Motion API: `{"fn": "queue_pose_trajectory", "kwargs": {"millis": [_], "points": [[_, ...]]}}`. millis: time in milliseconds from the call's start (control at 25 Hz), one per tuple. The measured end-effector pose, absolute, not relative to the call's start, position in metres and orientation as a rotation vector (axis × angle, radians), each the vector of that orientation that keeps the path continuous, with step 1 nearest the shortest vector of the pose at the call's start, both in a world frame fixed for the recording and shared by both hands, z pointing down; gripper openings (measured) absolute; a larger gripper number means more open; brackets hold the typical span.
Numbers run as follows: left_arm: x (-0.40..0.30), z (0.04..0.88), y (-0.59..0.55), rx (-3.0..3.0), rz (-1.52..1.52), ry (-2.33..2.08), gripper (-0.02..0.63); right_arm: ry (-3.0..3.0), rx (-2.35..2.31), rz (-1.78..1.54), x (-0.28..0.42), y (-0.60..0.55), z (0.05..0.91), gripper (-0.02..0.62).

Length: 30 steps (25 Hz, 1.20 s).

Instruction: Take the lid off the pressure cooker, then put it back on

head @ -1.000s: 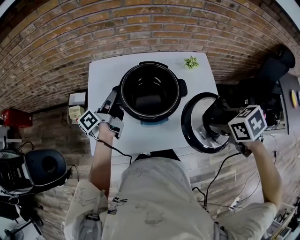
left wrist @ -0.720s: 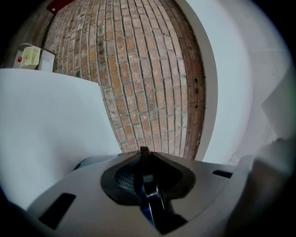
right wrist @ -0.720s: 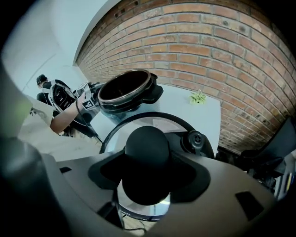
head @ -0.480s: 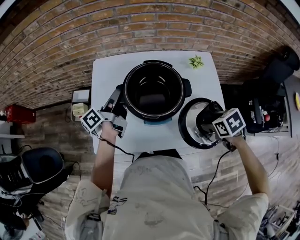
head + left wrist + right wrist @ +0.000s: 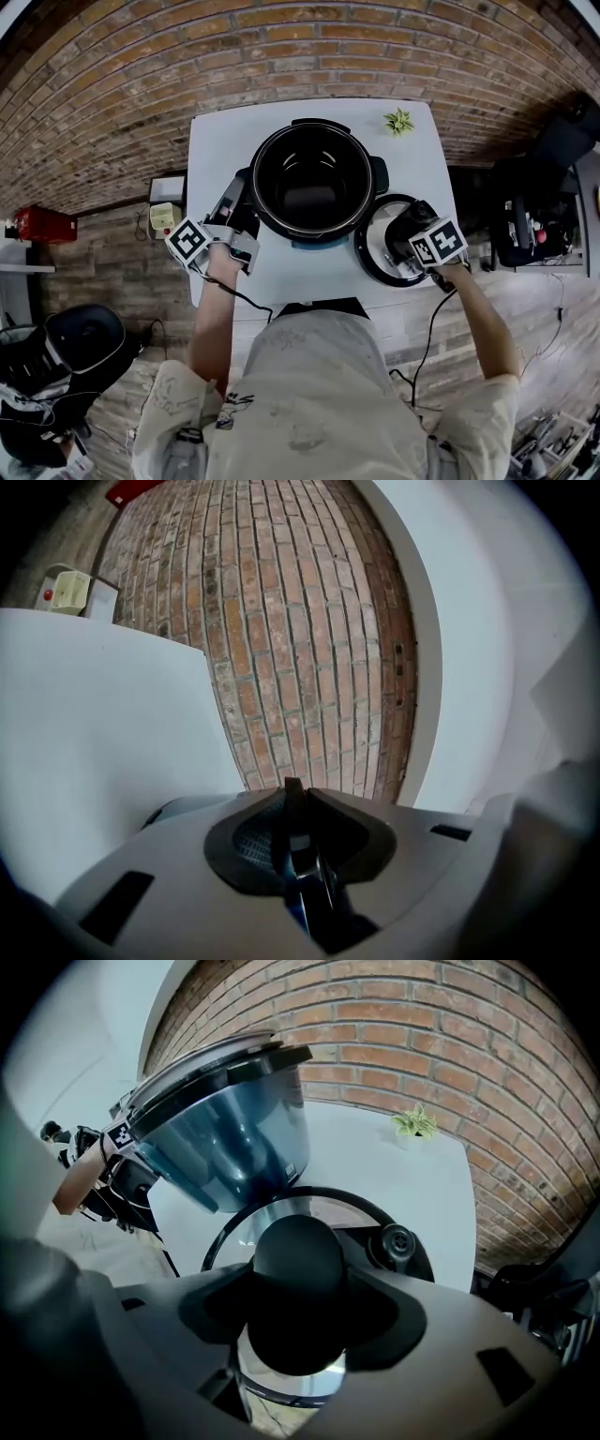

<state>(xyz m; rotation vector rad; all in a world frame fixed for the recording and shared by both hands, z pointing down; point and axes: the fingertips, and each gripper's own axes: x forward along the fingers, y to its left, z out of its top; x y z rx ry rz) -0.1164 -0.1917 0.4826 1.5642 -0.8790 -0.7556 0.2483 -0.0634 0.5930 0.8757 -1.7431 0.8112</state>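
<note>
lid (image 5: 375, 269) lower now, right tongs (image 5: 408, 234) clamping knob (image 5: 298, 1258); left tongs (image 5: 239, 199) clamp cooker handle (image 5: 292, 801)

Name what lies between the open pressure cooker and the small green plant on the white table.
Nothing: in the head view only bare table separates the pressure cooker from the plant.

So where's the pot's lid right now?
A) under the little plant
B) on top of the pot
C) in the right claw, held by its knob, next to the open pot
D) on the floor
C: the right claw is clamped on the black knob of the lid, which is beside the open pot, not on it.
</note>
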Motion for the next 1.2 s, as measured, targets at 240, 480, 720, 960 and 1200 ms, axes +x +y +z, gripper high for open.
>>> {"fn": "queue_pose_trajectory", "kwargs": {"millis": [240, 480, 720, 960, 1200], "points": [[-0.117, 0.481, -0.192, 1.569, -0.768, -0.883, 0.084, -1.714, 0.858, 0.715, 0.246, -0.063, 0.614, 0.291], [-0.118, 0.482, -0.193, 1.582, -0.767, -0.890, 0.084, -1.722, 0.862, 0.714, 0.245, -0.064, 0.613, 0.293], [-0.117, 0.482, -0.192, 1.574, -0.770, -0.887, 0.084, -1.716, 0.865, 0.719, 0.246, -0.064, 0.614, 0.293], [-0.118, 0.483, -0.192, 1.577, -0.770, -0.885, 0.086, -1.727, 0.861, 0.712, 0.244, -0.064, 0.615, 0.293], [-0.118, 0.481, -0.193, 1.592, -0.762, -0.893, 0.095, -1.773, 0.912, 0.673, 0.249, -0.066, 0.612, 0.353]]}}
